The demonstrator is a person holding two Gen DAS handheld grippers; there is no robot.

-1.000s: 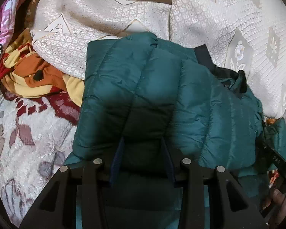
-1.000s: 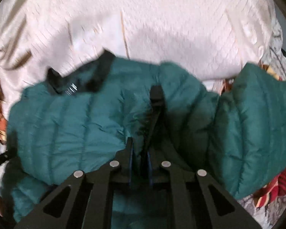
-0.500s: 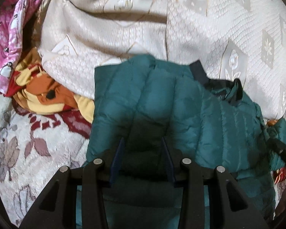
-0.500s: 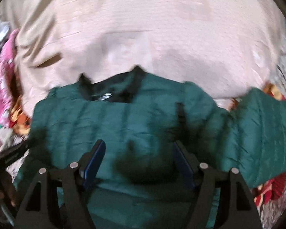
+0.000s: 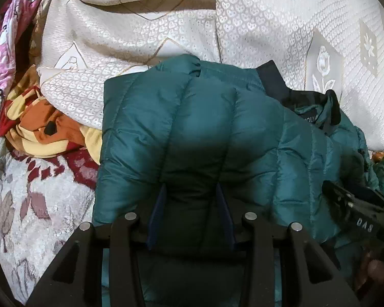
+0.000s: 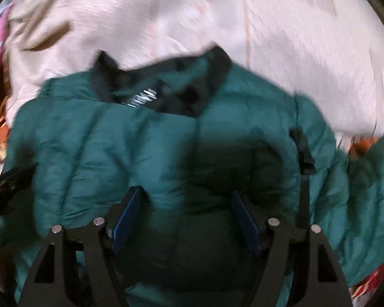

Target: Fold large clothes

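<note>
Bed under a cream patterned bedspread, teal puffer jacket spread on it (collar away), floral blanket beside

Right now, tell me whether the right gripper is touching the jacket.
Cannot tell. In the right wrist view the right gripper stands open over the green jacket, but blur and shadow hide any gap or contact.

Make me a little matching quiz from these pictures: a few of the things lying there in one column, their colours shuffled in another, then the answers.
Things:
1. puffer jacket
2. jacket collar
3. patterned bedspread
4. penguin-print cloth

Colours:
A. pink
B. teal green
C. cream white
D. black

Right pairs: 1-B, 2-D, 3-C, 4-A
</note>
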